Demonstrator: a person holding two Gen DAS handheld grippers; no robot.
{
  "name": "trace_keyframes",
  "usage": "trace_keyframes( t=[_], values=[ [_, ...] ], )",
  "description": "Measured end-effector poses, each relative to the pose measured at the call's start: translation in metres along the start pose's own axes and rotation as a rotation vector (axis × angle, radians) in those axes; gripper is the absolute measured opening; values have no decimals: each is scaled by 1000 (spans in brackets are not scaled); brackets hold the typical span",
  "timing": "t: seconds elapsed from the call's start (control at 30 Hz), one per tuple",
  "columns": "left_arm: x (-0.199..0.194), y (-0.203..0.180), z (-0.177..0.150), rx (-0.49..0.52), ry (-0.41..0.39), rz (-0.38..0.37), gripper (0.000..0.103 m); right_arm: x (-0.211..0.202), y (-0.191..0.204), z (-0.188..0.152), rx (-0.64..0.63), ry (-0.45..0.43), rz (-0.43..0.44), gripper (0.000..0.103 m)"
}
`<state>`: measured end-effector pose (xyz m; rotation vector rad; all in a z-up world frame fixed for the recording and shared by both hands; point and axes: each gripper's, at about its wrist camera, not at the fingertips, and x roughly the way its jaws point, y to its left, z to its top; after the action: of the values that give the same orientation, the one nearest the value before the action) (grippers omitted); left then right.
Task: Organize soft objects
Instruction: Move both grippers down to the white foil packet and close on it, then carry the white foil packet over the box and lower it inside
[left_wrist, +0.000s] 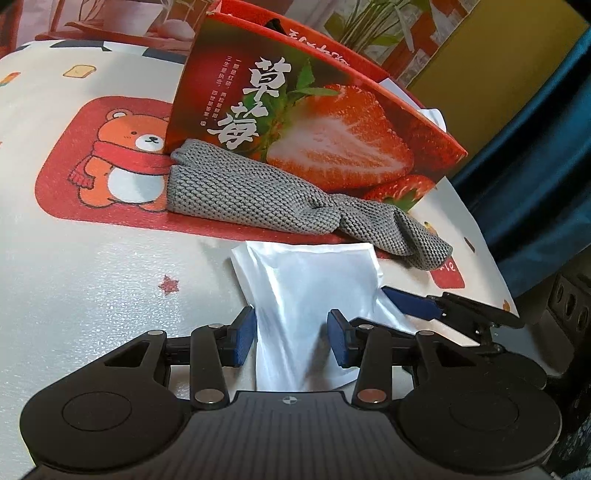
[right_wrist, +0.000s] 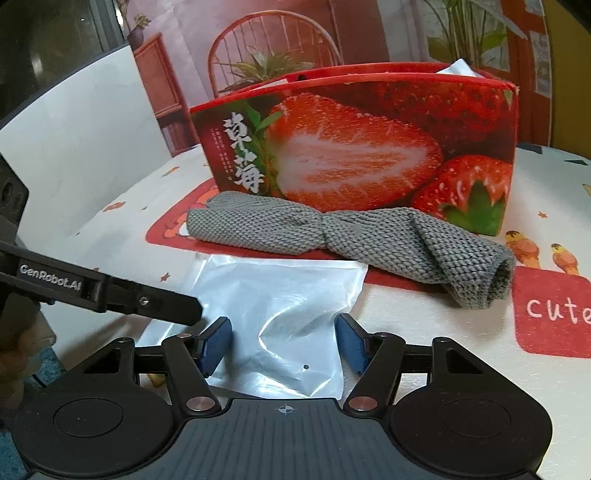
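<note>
A white plastic bag (left_wrist: 306, 280) (right_wrist: 280, 295) lies crumpled on the printed tablecloth near the front edge. My left gripper (left_wrist: 291, 341) is shut on its near end, the film bunched narrow between the blue pads. My right gripper (right_wrist: 284, 343) grips the same bag from the right side, and the film puffs up between its pads. One of its fingers (left_wrist: 410, 304) shows beside the bag's right corner. A grey knitted cloth (left_wrist: 251, 195) (right_wrist: 369, 236), twisted in the middle, lies just behind the bag against a red strawberry box (left_wrist: 332, 122) (right_wrist: 351, 147).
The box stands open-topped with white material poking out at its far right corner (right_wrist: 461, 68). The tablecloth (left_wrist: 92, 240) bears a bear print and a red "cute" patch (right_wrist: 554, 314). A blue curtain (left_wrist: 535, 166) hangs past the table's right edge. A white panel (right_wrist: 74, 147) stands at the left.
</note>
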<state>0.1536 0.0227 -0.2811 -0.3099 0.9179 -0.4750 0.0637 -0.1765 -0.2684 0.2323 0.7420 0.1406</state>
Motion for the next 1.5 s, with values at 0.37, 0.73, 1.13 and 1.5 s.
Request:
trace_keyframes(
  t=[0.37,0.73,1.13,1.5],
  values=[
    [1,1,1,-16,6,-9,37,3,6,2,-18,11,41,54],
    [-6,7,2,-30,6,4,36,1,8,1,-33,10,39,52],
    [-11,17,1,-59,1,25,36,1,3,2,-3,19,22,52],
    [-5,5,-1,-8,5,23,35,7,8,5,26,19,63,55]
  ],
)
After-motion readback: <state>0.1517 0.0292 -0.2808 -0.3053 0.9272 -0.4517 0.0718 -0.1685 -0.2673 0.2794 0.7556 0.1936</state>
